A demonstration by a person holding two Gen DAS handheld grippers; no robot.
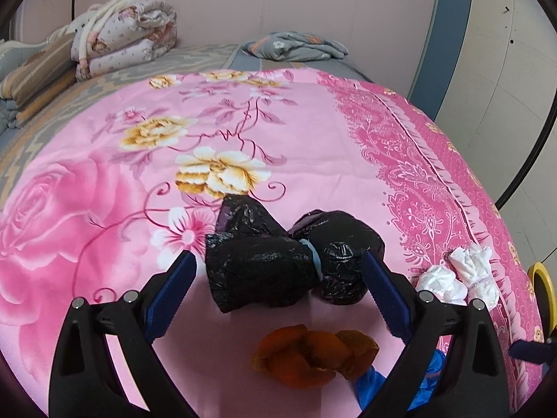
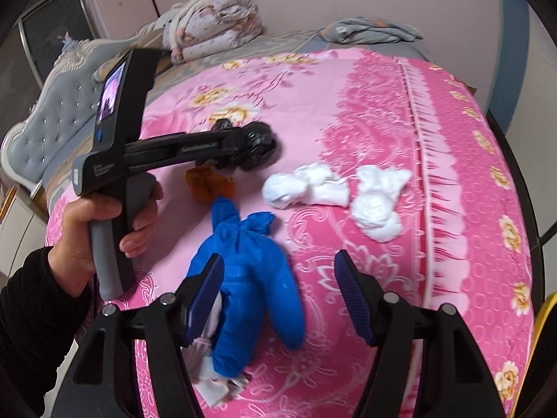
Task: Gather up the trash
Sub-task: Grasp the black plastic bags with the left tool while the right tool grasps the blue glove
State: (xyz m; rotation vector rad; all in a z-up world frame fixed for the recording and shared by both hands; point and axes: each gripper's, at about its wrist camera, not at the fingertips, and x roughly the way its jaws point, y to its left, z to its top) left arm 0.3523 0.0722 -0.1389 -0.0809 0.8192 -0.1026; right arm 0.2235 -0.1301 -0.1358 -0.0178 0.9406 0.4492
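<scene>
We're over a bed w/ a pink floral sheet [image 1: 278, 111]. Our left gripper [image 1: 278, 275] has its jaws spread wide, the black knotted bags [image 1: 257, 271] lying between the blue pads [image 1: 177, 292], but nothing's pinched; pads are apart from the plastic as far as we can tell. The orange wad [image 1: 313, 355] sits just below the black bags, partly cut by the gripper frame. A scrap of the blue bundle [image 1: 369, 383] peeks out bottom right, mostly hidden behind the right finger.

In the right wrist view our right gripper [image 2: 278, 292] also stands open and holds nothing. The blue bundle [image 2: 250, 278] lies between its fingers, nearer the left pad; its lower end is blurred, w/ some white-grey fabric under it we can't identify. Two white wads [image 2: 330, 191] lie beyond, near each other. Our left hand [image 2: 101, 230] grips the other tool; its tips are lost against the black bags [image 2: 257, 146].
</scene>
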